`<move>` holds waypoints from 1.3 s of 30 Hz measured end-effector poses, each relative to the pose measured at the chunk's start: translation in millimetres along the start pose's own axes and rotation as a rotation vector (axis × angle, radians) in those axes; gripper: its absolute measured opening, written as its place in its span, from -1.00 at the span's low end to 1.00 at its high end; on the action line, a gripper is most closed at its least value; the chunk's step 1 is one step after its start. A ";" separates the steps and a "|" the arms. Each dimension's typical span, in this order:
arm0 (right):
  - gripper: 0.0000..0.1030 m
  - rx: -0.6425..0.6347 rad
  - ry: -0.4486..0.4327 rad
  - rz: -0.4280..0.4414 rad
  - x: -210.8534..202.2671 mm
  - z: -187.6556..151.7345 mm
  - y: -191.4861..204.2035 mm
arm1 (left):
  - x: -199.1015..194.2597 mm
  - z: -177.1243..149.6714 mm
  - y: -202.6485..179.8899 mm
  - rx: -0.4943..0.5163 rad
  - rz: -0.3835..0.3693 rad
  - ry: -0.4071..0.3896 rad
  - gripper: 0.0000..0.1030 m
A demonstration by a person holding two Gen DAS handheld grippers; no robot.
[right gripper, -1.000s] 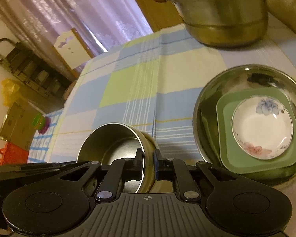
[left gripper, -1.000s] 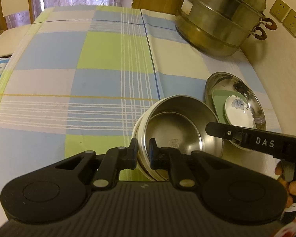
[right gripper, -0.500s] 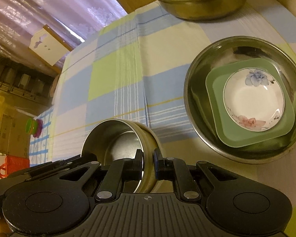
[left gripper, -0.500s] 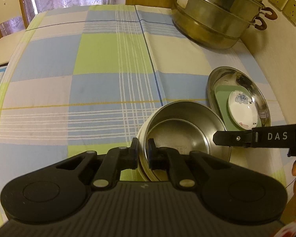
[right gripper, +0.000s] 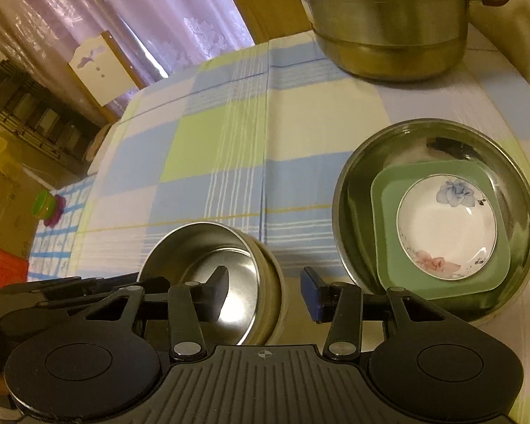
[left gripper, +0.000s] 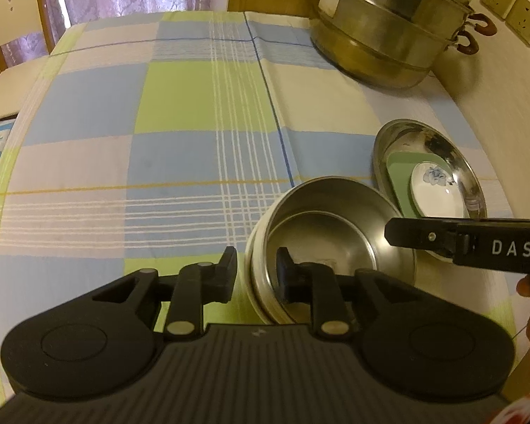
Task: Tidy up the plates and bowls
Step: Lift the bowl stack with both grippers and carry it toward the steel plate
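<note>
A steel bowl with a cream outer wall sits on the checked tablecloth; it also shows in the right wrist view. My left gripper is open, its jaws straddling the bowl's near rim. My right gripper is open, its jaws straddling the opposite rim. To the right a wide steel basin holds a green square plate with a white flowered dish on it; the basin also shows in the left wrist view.
A large stacked steel steamer pot stands at the back right by the wall, also in the right wrist view. A chair and curtain are beyond the table's far edge. Shelving and clutter lie off the left side.
Both grippers were shut on the steel bowl's rim; now both have opened and let go. The bowl rests on the cloth.
</note>
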State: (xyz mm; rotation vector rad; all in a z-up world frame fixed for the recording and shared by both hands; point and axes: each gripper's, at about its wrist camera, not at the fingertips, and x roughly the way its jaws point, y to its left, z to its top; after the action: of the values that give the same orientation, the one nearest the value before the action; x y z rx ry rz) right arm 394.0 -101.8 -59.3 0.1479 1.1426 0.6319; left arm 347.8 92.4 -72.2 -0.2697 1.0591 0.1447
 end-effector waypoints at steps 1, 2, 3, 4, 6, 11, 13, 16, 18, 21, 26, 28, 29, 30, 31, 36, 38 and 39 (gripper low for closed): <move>-0.12 0.003 0.006 -0.002 3.3 0.2 -0.6 | 2.0 -0.1 1.1 -0.005 0.001 0.006 -0.60; -0.12 0.006 0.010 -0.003 6.3 0.1 -1.4 | 3.6 -0.5 1.8 -0.007 0.001 0.010 -0.60; -0.12 0.007 0.017 -0.009 10.0 -0.2 -1.6 | 5.3 -0.7 2.2 -0.010 -0.001 0.015 -0.59; -0.12 0.006 0.022 -0.016 12.7 -0.9 -1.6 | 6.8 -0.9 2.2 -0.014 -0.004 0.020 -0.59; -0.12 0.009 0.034 -0.022 18.3 -1.8 -2.8 | 9.7 -0.7 1.7 -0.013 -0.008 0.027 -0.59; -0.12 0.007 0.053 -0.026 29.7 -3.8 -3.1 | 18.6 -1.3 -0.4 -0.005 -0.004 0.043 -0.59; -0.12 0.010 0.057 -0.024 32.4 -4.3 -3.5 | 20.5 -1.2 -0.7 0.001 -0.004 0.040 -0.59; -0.13 0.010 0.059 -0.029 34.8 -4.9 -2.8 | 21.5 -0.6 -0.2 0.008 -0.009 0.039 -0.59; -0.28 0.013 0.063 -0.032 35.7 -5.2 -2.9 | 22.6 0.0 0.4 0.013 -0.017 0.038 -0.60; -0.42 0.023 0.059 -0.018 36.4 -4.7 -4.2 | 23.2 0.0 1.0 0.015 -0.022 0.036 -0.60; -0.42 0.037 0.057 -0.023 35.3 -6.9 -4.1 | 22.6 -1.7 2.6 0.026 -0.031 0.032 -0.65; -0.42 0.057 0.059 -0.019 34.6 -7.2 -6.2 | 22.6 -2.1 5.6 0.019 -0.044 0.035 -0.65; -0.42 0.060 0.057 -0.019 34.2 -7.8 -6.5 | 22.7 -2.0 7.1 0.015 -0.050 0.037 -0.65; -0.42 0.062 0.054 -0.020 33.7 -7.7 -6.5 | 23.0 -2.0 8.6 0.009 -0.055 0.038 -0.65; -0.42 0.061 0.051 -0.023 33.3 -8.1 -5.9 | 23.4 -1.7 9.6 0.003 -0.059 0.039 -0.65; -0.45 0.071 0.040 -0.029 33.0 -10.1 -4.9 | 22.3 -2.4 5.2 0.025 -0.050 0.030 -0.67; -0.47 0.077 0.041 -0.034 31.7 -10.4 -5.0 | 21.8 -2.2 4.1 0.026 -0.051 0.031 -0.67; -0.48 0.080 0.040 -0.037 31.0 -11.1 -5.3 | 21.7 -1.7 4.0 0.020 -0.055 0.034 -0.67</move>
State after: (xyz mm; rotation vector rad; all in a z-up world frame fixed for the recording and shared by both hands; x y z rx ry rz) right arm 394.5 -91.7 -91.1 0.1820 1.2069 0.5586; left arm 355.9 95.5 -92.5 -0.2838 1.0855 0.0801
